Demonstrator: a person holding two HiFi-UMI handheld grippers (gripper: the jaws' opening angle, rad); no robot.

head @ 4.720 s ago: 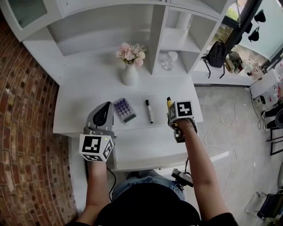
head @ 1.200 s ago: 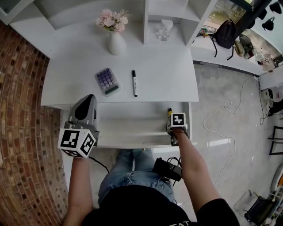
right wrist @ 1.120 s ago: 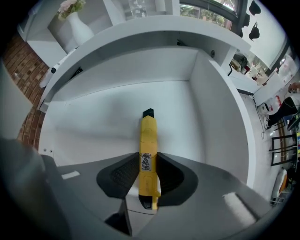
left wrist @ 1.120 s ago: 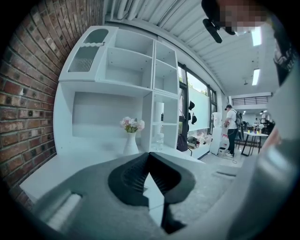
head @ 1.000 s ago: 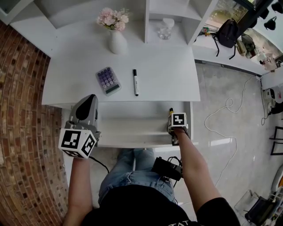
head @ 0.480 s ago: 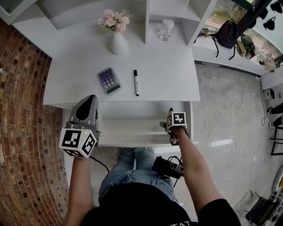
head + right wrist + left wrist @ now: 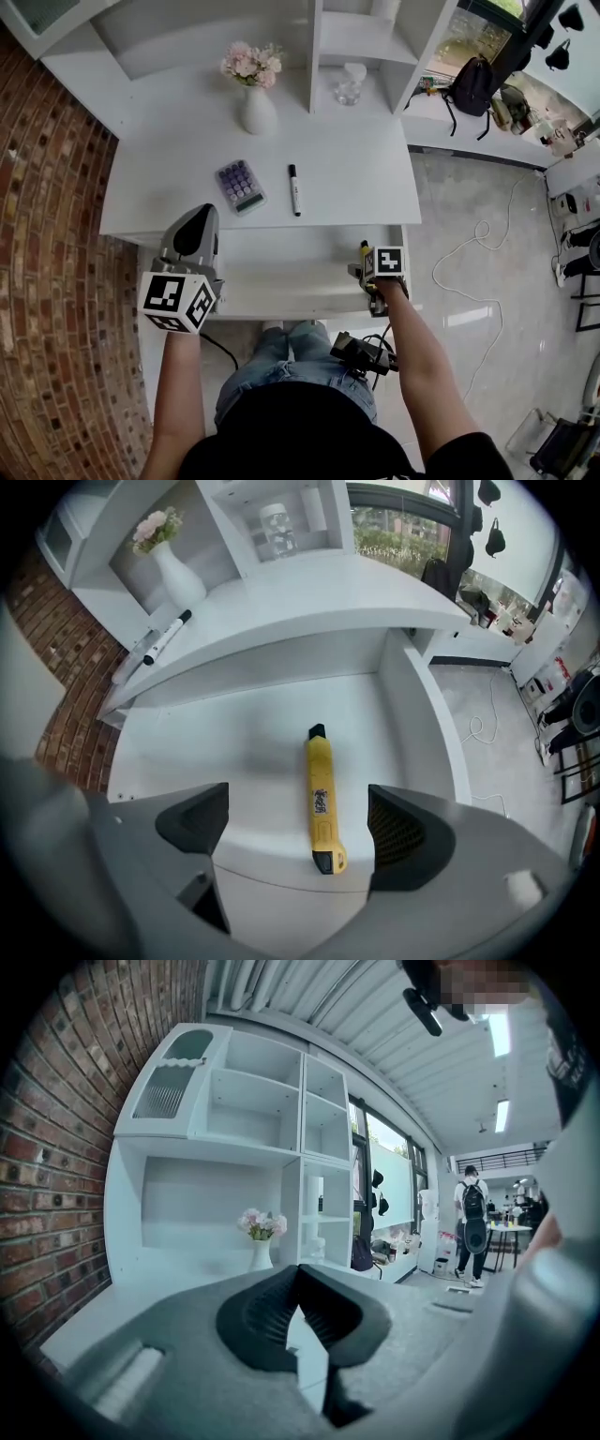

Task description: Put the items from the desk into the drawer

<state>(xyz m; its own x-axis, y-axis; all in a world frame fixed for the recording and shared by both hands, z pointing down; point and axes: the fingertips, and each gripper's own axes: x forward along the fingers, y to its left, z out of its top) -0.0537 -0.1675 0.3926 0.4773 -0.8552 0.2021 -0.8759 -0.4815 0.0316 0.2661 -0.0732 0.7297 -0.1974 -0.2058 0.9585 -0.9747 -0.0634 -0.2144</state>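
Cutter point(image 7: 321, 799) lies in drawer point(image 7: 234, 742) between just-opened jaws of right gripper point(image 7: 298, 829).

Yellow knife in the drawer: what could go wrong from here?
1. The right gripper has just been opening its fingers. The yellow knife lies free between them in the drawer, so a sideways exit could knock it.
2. The marker on the desk may roll if nudged.

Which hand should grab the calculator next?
Left, probably: the left hand-held gripper, though shut, is nearest the calculator; the right hand-held gripper has just been opening, the knife lying free between its jaws.
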